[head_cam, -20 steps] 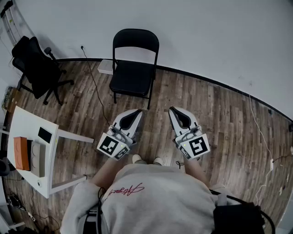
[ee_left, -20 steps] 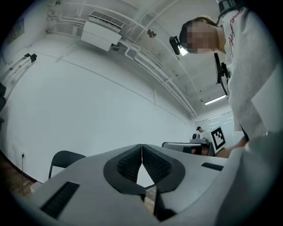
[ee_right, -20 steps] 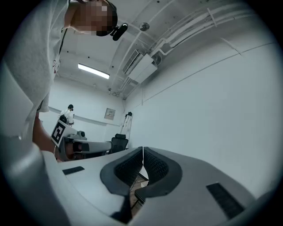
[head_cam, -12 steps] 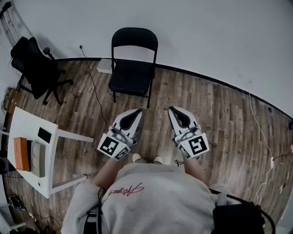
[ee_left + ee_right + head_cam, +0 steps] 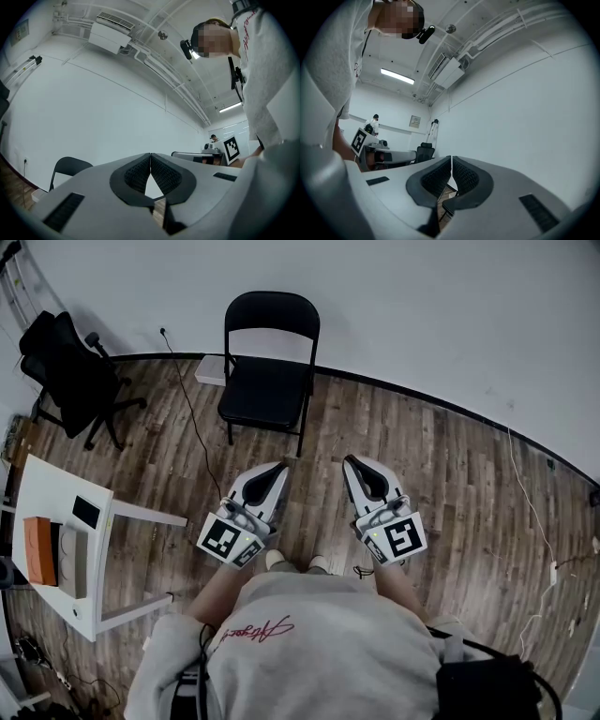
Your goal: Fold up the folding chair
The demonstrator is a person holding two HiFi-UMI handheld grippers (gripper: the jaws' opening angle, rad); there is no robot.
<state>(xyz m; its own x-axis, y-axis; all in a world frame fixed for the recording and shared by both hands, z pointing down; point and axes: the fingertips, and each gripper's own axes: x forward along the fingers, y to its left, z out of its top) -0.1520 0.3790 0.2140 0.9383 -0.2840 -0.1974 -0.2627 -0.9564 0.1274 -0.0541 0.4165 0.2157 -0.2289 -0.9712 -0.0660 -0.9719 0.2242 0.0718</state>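
Note:
A black folding chair stands unfolded on the wood floor with its back to the white wall. In the left gripper view the folding chair peeks out at the lower left, and in the right gripper view part of the folding chair shows behind the jaws. My left gripper is held out in front of the person, shut and empty, a good step short of the chair. My right gripper is beside it, also shut with nothing between its fingers.
A black office chair stands at the far left by the wall. A white table with an orange box and a dark flat device is at the left. Cables run over the floor; a white box lies by the wall.
The view has shifted slightly forward: the chair and floor slide a little up and left in the picture. Both grippers keep their pose and stay shut.

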